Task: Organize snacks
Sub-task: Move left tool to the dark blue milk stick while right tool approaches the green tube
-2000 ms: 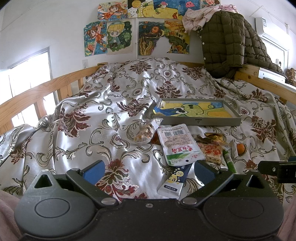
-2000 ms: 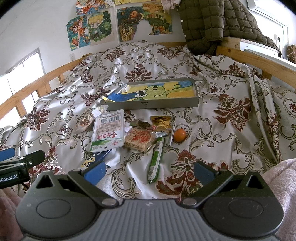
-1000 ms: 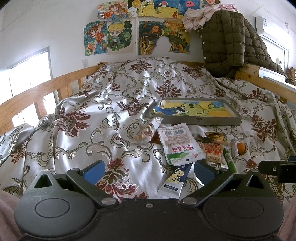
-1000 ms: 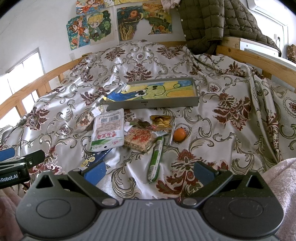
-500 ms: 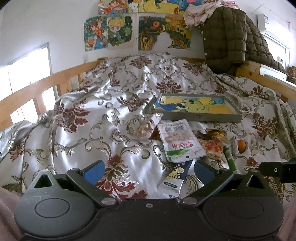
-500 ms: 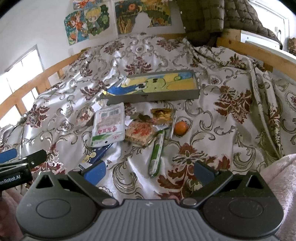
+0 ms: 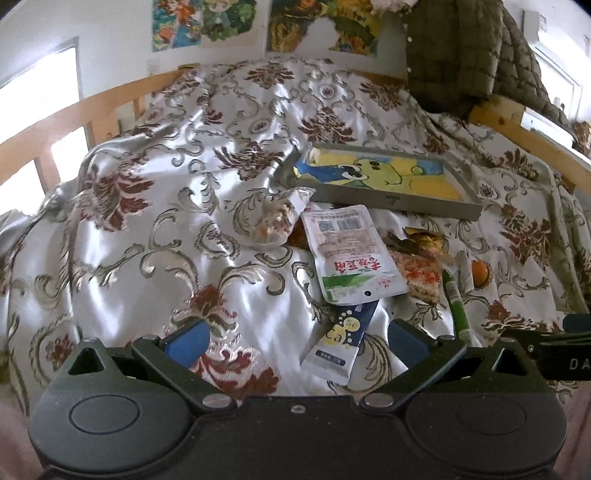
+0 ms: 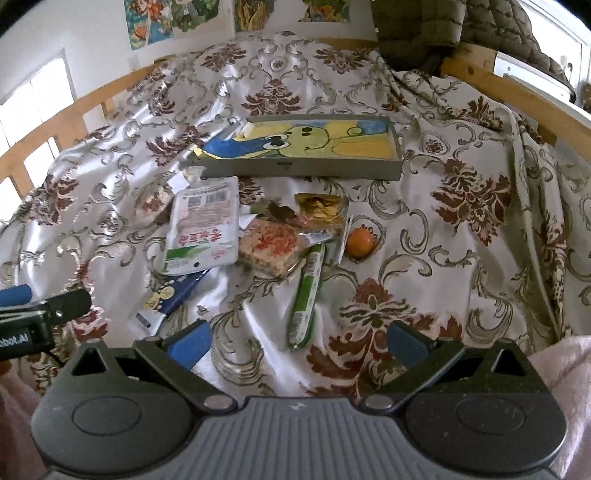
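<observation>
A pile of snacks lies on the patterned bedspread in front of a grey tray (image 7: 391, 201) (image 8: 303, 171) with a cartoon picture inside. The pile holds a white and green pouch (image 7: 351, 254) (image 8: 203, 232), a blue sachet (image 7: 345, 339) (image 8: 168, 299), a clear rice-cracker pack (image 8: 269, 243), a green stick (image 8: 306, 295), an orange sweet (image 8: 360, 242) and a gold wrapper (image 8: 319, 205). A clear bag of snacks (image 7: 275, 221) lies left of the pouch. My left gripper (image 7: 295, 341) is open, just short of the blue sachet. My right gripper (image 8: 295, 341) is open, just short of the green stick.
Wooden bed rails (image 7: 66, 118) (image 8: 517, 88) run along both sides. A dark green quilted jacket (image 7: 461, 55) hangs over the far right rail. Drawings (image 7: 207, 22) hang on the wall behind. The bedspread is wrinkled and slopes up toward the wall.
Both grippers have moved forward and tilted down toward the snack pile, which now looks larger. Both stay open. No snack has moved.
</observation>
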